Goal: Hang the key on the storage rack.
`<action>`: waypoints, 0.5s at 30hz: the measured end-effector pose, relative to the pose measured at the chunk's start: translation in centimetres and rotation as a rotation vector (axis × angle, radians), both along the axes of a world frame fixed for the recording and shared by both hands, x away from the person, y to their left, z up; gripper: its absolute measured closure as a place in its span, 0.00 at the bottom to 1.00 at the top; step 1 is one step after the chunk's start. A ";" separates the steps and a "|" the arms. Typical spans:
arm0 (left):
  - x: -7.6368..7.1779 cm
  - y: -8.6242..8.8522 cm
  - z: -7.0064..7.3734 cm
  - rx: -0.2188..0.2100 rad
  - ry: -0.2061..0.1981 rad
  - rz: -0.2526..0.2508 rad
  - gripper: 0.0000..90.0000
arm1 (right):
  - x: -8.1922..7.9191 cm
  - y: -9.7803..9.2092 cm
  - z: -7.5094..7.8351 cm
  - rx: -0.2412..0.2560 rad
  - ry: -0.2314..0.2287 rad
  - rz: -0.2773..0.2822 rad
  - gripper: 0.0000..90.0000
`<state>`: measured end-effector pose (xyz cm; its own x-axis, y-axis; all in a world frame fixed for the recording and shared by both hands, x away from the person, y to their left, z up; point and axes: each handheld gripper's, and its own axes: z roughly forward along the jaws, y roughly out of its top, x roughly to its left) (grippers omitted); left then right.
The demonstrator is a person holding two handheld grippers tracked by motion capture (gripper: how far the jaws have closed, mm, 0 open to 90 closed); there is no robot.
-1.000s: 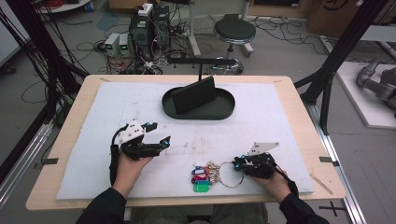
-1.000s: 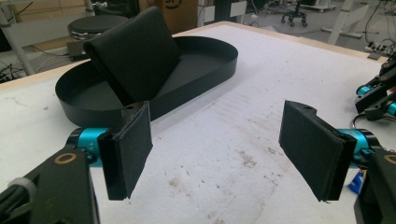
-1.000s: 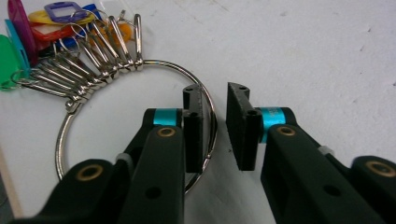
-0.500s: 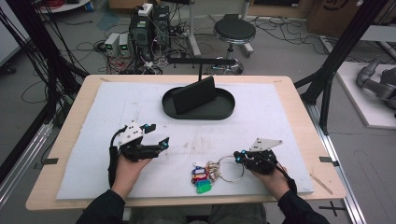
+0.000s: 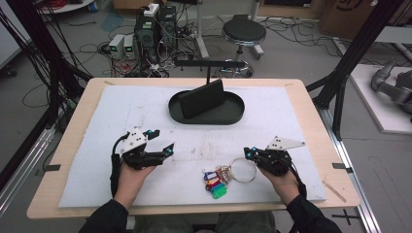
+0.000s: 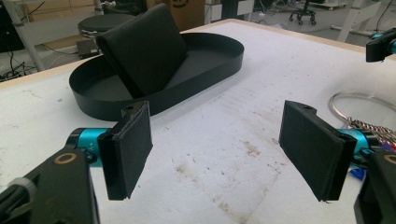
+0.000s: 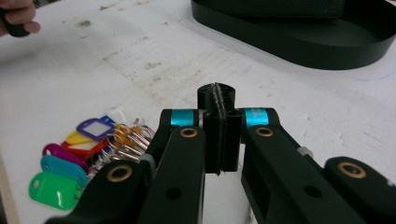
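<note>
A wooden table (image 5: 73, 145) carries a white mat (image 5: 291, 126) that covers most of its top, stained in the middle with faint brown marks. Toward the far edge of the mat sits a black oval tray (image 5: 228, 116), and a black pouch (image 5: 200, 98) leans tilted inside it (the left gripper view shows it propped against the tray's near wall). The left gripper (image 5: 163, 151) rests on the mat at the person's left, well apart from the tray, its jaws spread wide with nothing but bare mat between them. The right gripper (image 5: 248, 154) sits at the person's right, its jaws pressed together; in the right gripper view the pads meet with no gap, and the large metal ring (image 5: 242, 170) runs up to them, though whether its rim is actually pinched there cannot be told. The ring lies flat on the mat near the front edge, and a bunch of coloured key tags (image 5: 215, 180) hangs off its left side, purple, yellow, red, teal and green, fanned out flat.
</note>
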<state>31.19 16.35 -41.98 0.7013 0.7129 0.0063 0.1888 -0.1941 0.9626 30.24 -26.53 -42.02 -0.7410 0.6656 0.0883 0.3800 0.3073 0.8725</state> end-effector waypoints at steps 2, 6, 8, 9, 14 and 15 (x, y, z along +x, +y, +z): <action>0.0 0.0 0.0 0.000 0.002 -0.001 0.28 | 0.1 0.2 -0.1 -0.010 0.002 0.000 1.00; -0.1 -0.1 0.0 -0.002 0.002 -0.005 0.28 | 0.2 -0.1 -0.1 -0.009 0.025 -0.013 1.00; 0.0 -0.1 0.0 -0.002 0.001 -0.005 0.28 | 0.3 -1.0 -0.3 -0.023 0.042 -0.055 0.92; 0.1 -0.1 0.0 -0.003 0.002 -0.005 0.28 | 0.2 -1.2 -0.4 -0.033 0.060 -0.072 0.91; 0.6 -0.3 0.1 -0.006 0.000 -0.009 0.28 | -0.1 -1.7 -1.3 -0.094 0.109 -0.117 0.85; 0.7 -0.6 0.2 -0.004 -0.005 -0.017 0.28 | -0.2 -1.9 -1.7 -0.114 0.131 -0.132 0.83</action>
